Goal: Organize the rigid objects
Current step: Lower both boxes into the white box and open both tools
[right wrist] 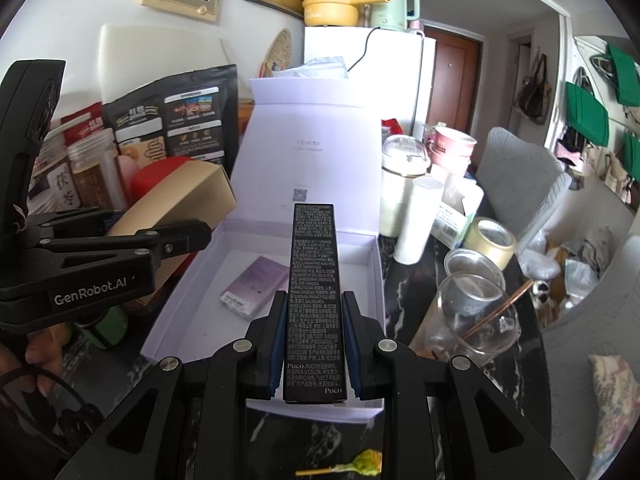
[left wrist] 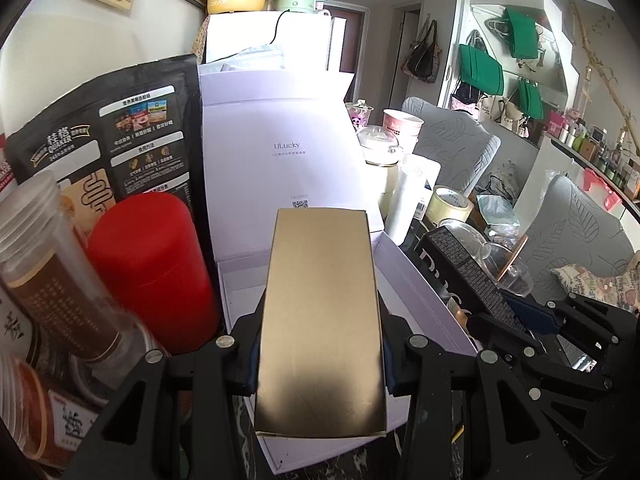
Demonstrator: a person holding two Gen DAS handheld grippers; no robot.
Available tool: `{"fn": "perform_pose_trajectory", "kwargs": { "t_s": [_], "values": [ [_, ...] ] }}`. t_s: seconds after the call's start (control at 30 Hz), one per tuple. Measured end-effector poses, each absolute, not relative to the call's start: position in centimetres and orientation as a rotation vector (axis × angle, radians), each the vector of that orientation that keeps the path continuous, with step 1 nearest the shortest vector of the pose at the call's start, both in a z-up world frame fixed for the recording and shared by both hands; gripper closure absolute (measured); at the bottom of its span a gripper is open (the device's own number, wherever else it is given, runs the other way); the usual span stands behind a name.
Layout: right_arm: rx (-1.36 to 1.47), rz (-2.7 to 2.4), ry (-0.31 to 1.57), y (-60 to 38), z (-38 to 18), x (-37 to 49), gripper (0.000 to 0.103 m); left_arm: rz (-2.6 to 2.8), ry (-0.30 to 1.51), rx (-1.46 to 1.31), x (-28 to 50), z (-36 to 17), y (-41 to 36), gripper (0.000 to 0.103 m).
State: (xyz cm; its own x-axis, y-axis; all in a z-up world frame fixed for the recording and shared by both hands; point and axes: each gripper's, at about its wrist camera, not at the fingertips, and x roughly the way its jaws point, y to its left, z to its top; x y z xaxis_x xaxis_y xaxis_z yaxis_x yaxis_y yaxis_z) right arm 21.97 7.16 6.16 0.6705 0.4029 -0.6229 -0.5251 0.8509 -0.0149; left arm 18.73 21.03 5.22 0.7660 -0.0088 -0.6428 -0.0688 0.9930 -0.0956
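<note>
My left gripper (left wrist: 320, 344) is shut on a gold box (left wrist: 322, 320) and holds it above the open white gift box (left wrist: 424, 280). My right gripper (right wrist: 314, 344) is shut on a long black Puco box (right wrist: 313, 300), held over the same white box (right wrist: 180, 300). A small lilac box (right wrist: 256, 286) lies on the white box's floor. In the right wrist view the left gripper (right wrist: 168, 240) with the gold box (right wrist: 184, 196) sits over the white box's left wall. In the left wrist view the right gripper (left wrist: 532, 320) with the black box (left wrist: 468, 272) is at the right.
A red canister (left wrist: 152, 272), a black Quaker pouch (left wrist: 112, 140) and jars crowd the left. Clear glass cups (right wrist: 468, 300), a tape roll (right wrist: 490, 240), a white tumbler (right wrist: 416, 220) and a lidded jar (right wrist: 402, 160) stand right of the box on the dark marble table (right wrist: 404, 304).
</note>
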Motion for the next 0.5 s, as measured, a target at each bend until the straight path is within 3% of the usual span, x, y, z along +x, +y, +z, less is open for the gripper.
{"fn": "perform_pose_trajectory", "kwargs": {
  "t_s": [0.5],
  "values": [
    [-0.223,0.501,0.719,8.9,2.8,27.1,0.078,0.038,0.784,-0.092,23.7,2.2,22.5,0.06]
  ]
}}
